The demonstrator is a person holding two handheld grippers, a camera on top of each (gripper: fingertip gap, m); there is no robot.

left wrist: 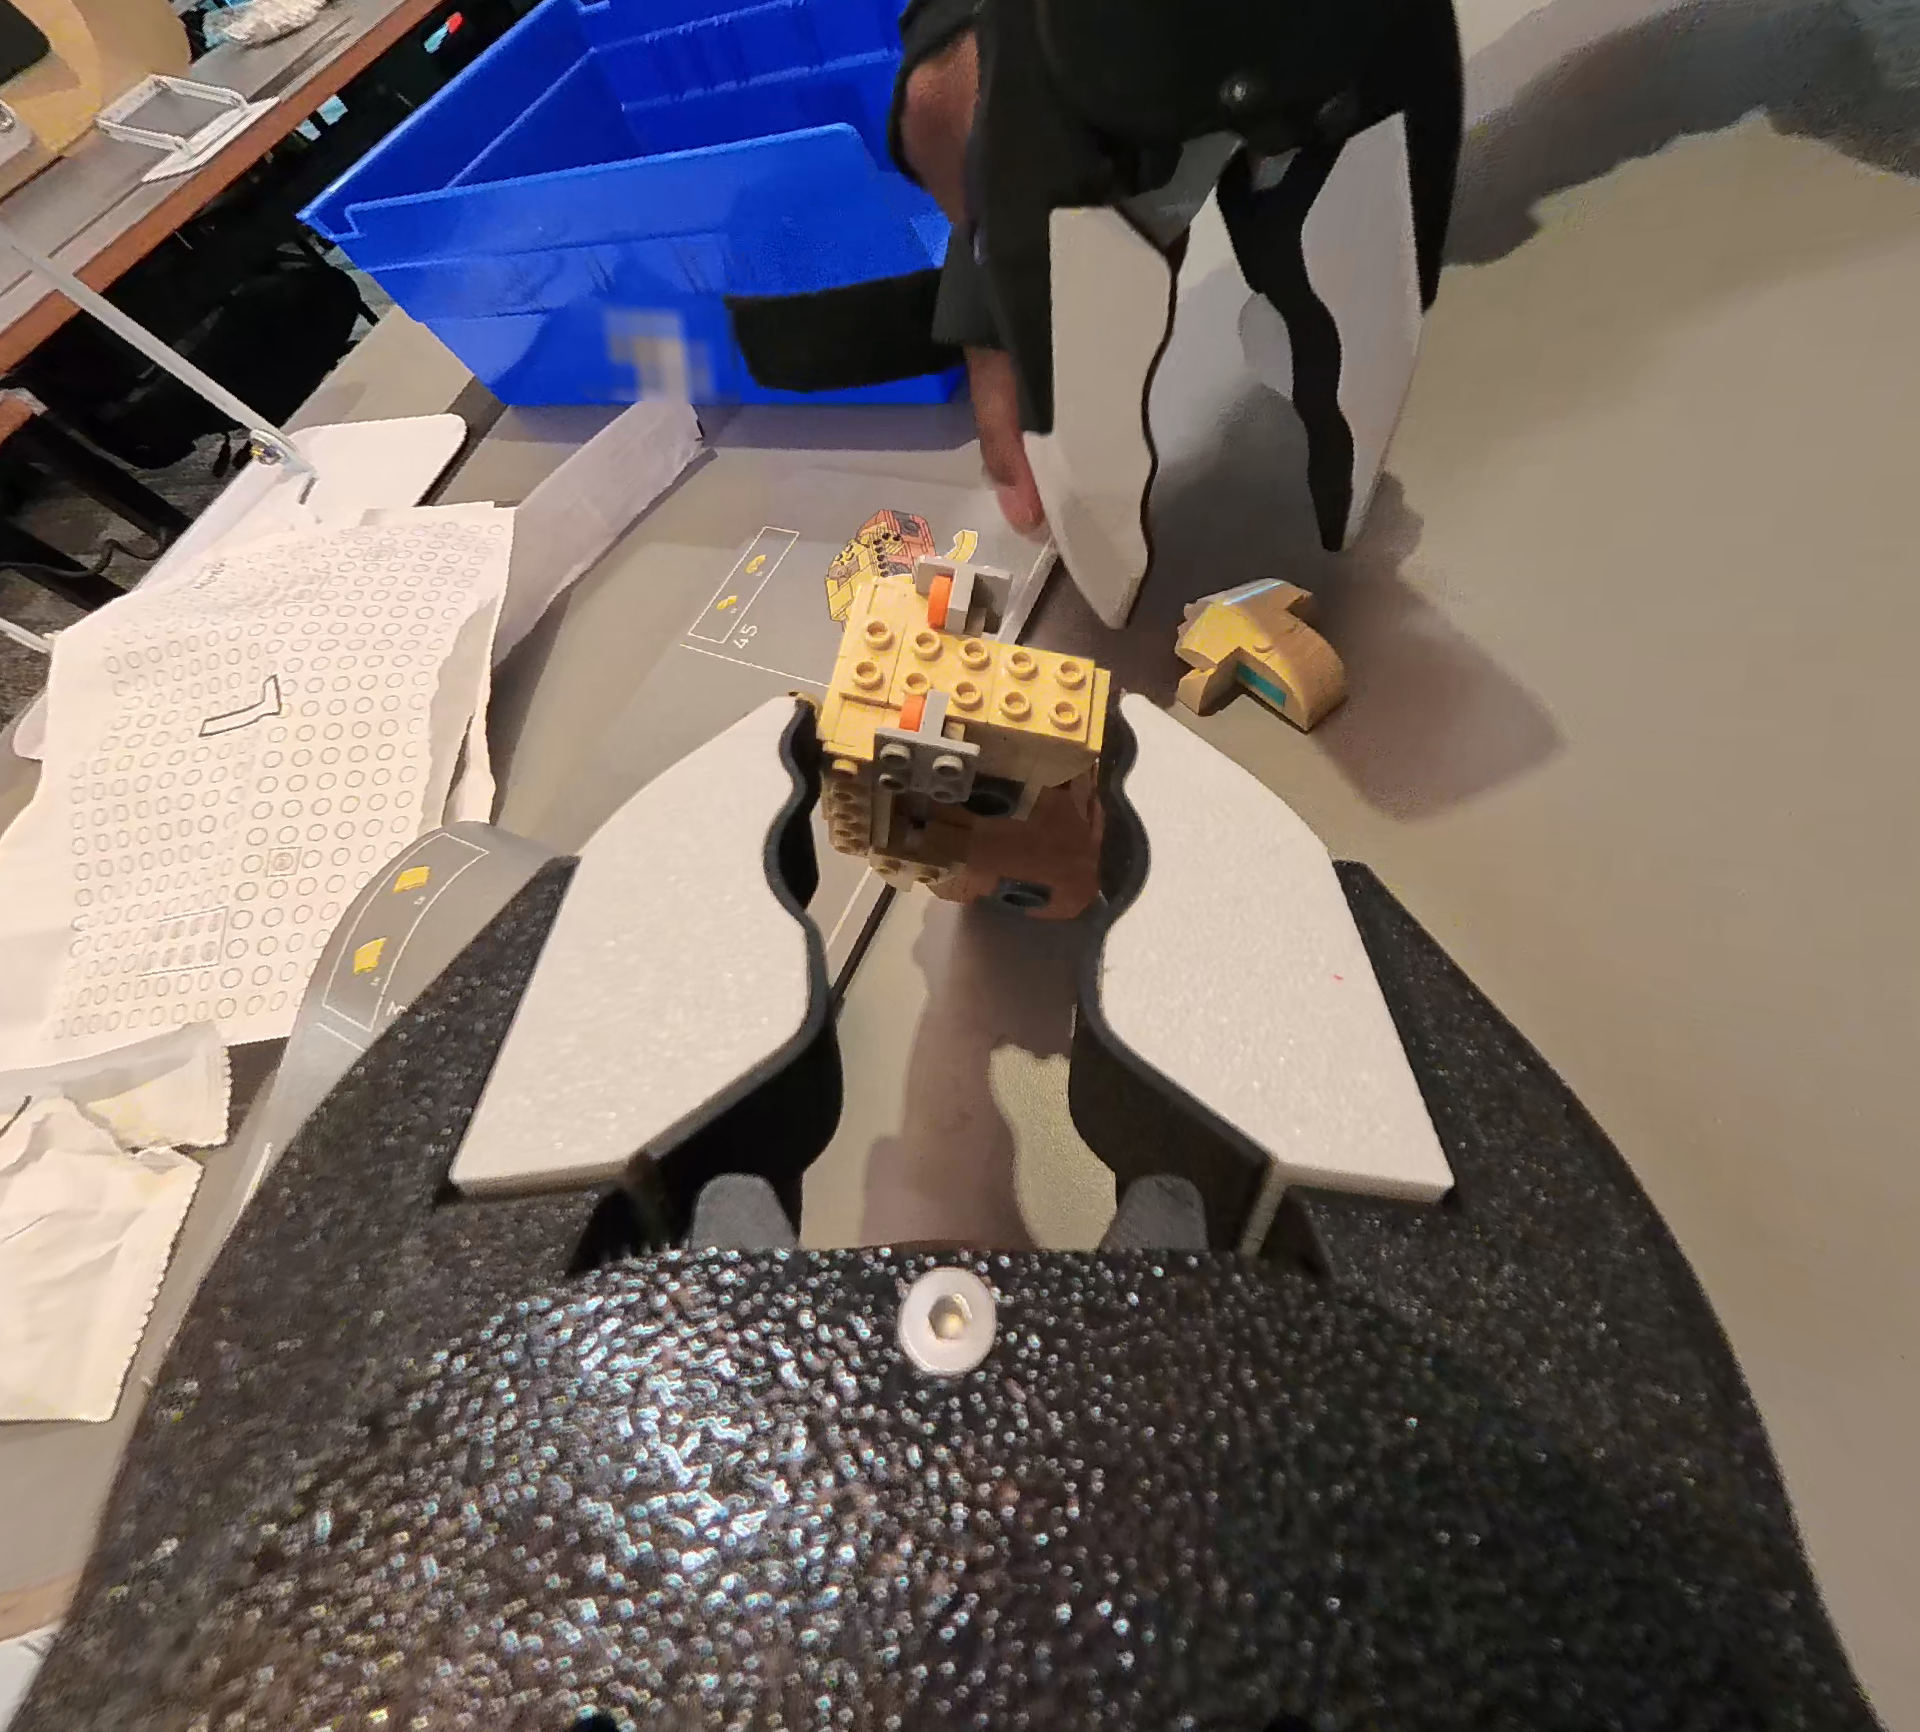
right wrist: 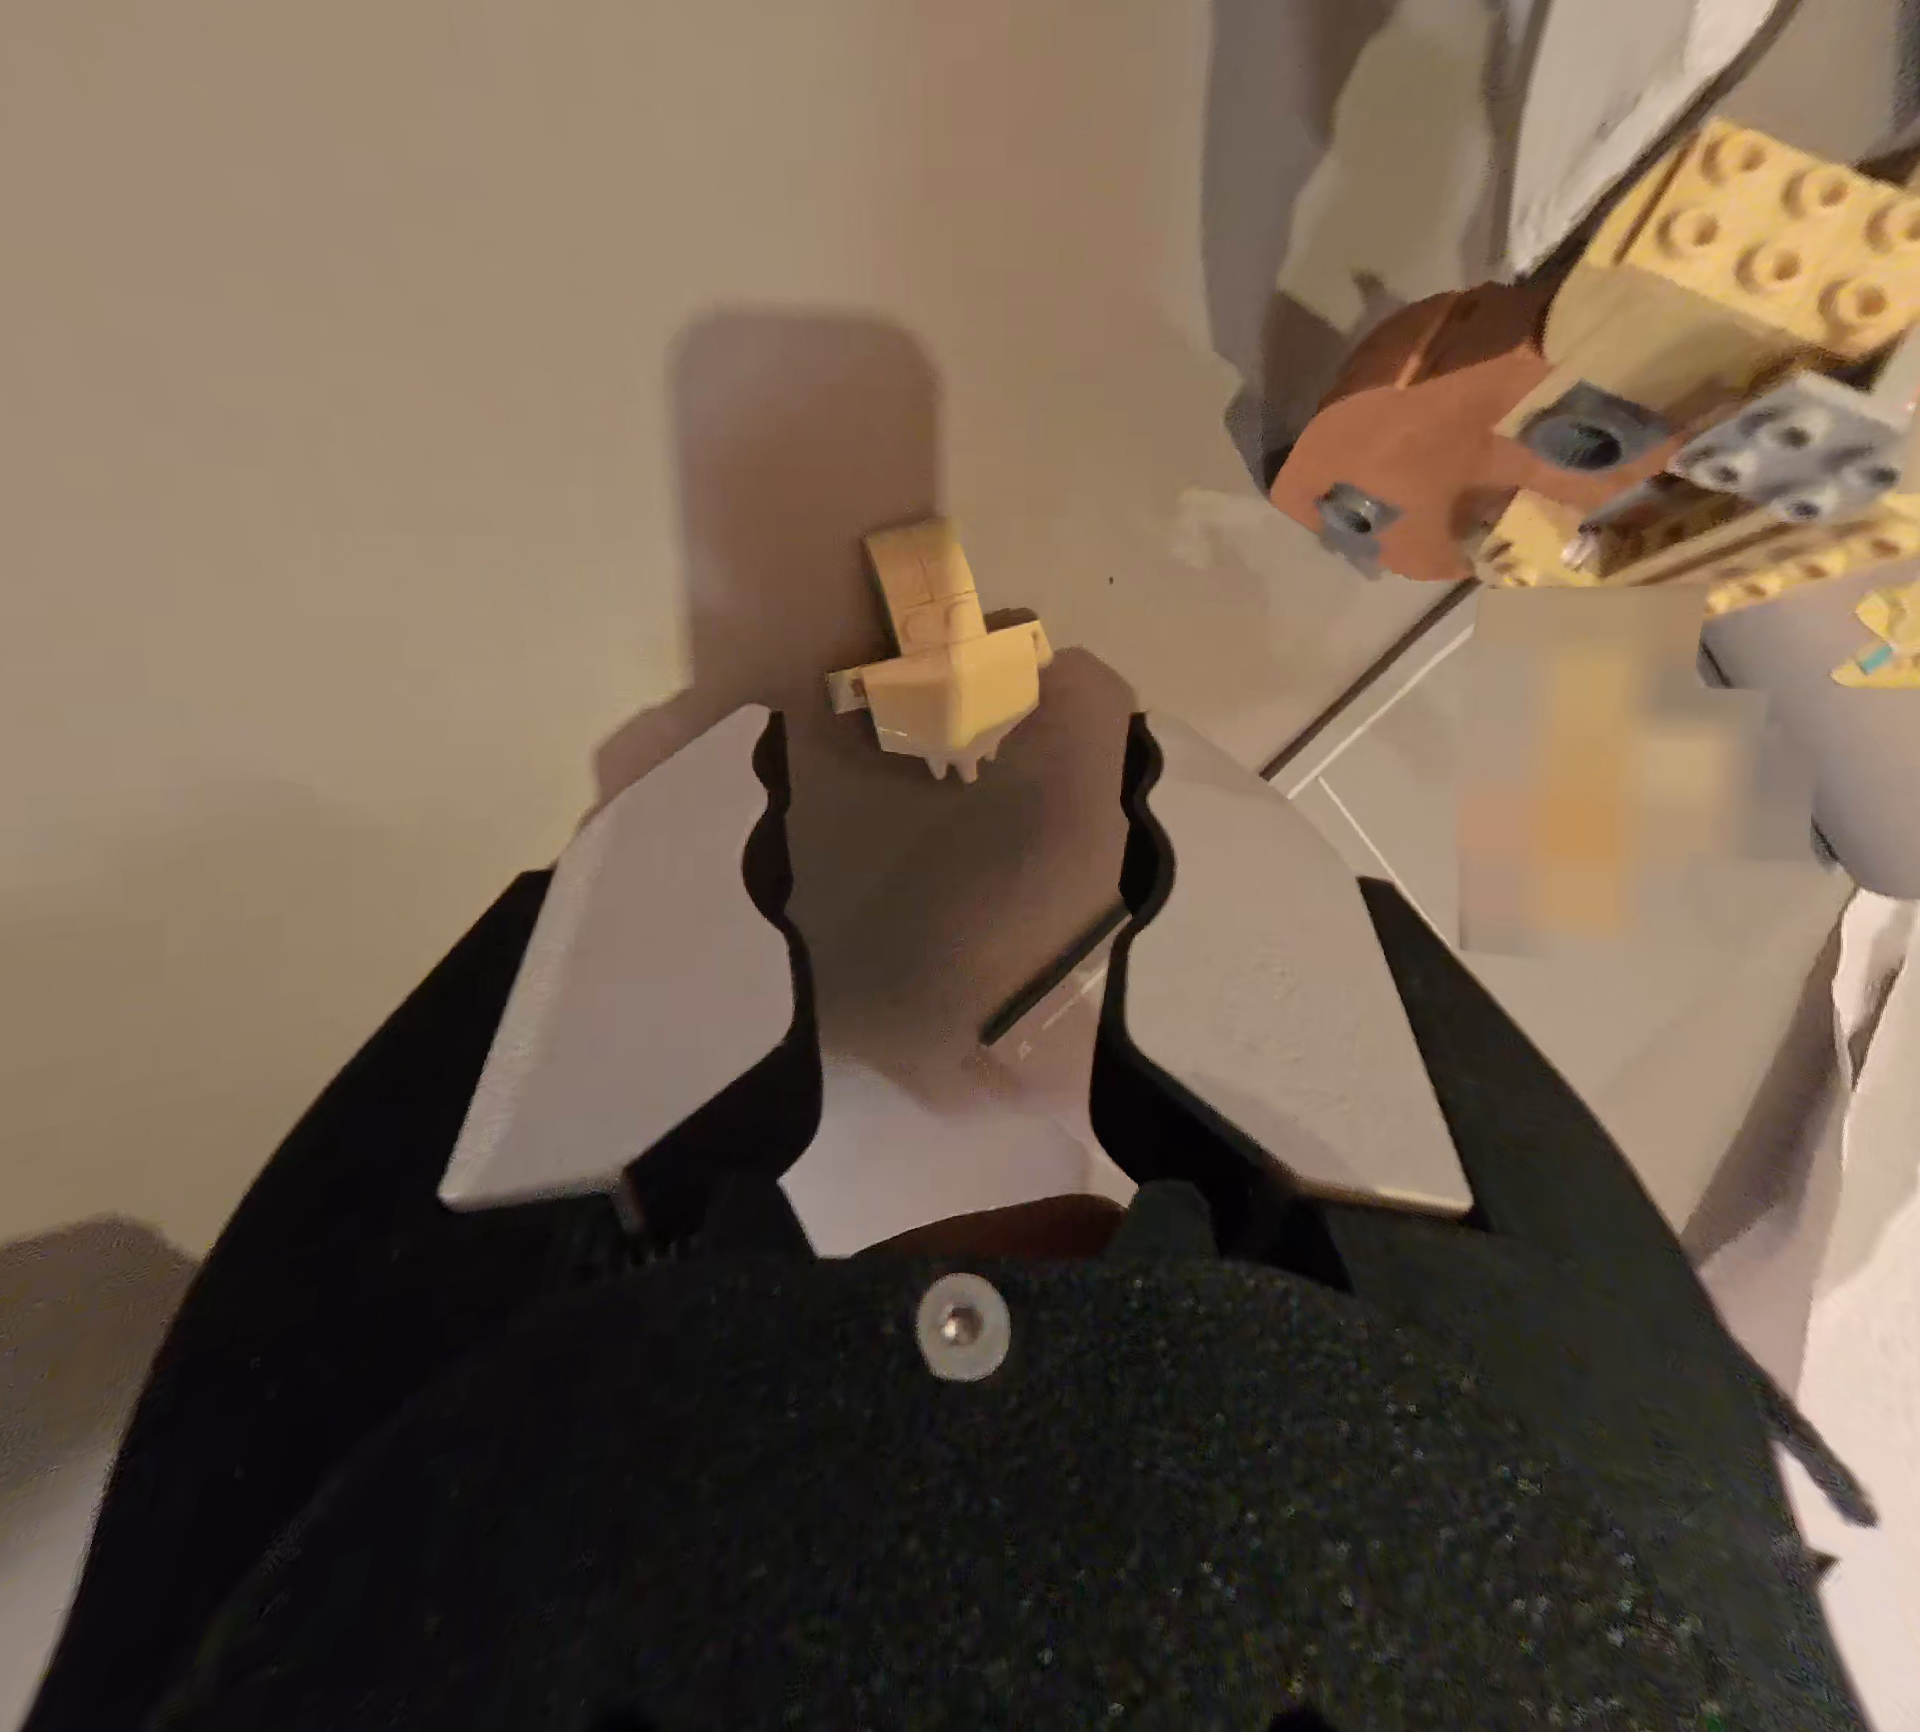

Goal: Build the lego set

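Observation:
My left gripper point(left wrist: 951, 752) is shut on a tan and brown brick model point(left wrist: 961, 716) with grey and orange parts and holds it above the open instruction booklet point(left wrist: 665, 643). The model also shows at the right edge of the right wrist view point(right wrist: 1621, 394). My right gripper point(right wrist: 951, 763) is open and empty. It hovers just short of a small tan brick sub-assembly point(right wrist: 940, 654) that lies on the grey table. In the left wrist view that piece point(left wrist: 1262, 654) lies to the right of the model, with the right gripper point(left wrist: 1236, 560) standing over the table behind it.
Blue plastic bins point(left wrist: 644, 269) stand at the far side of the table. Torn white paper bags point(left wrist: 260, 747) lie at the left. A person's hand point(left wrist: 1003, 446) and dark sleeve are behind the right gripper. The grey table point(left wrist: 1662, 747) stretches to the right.

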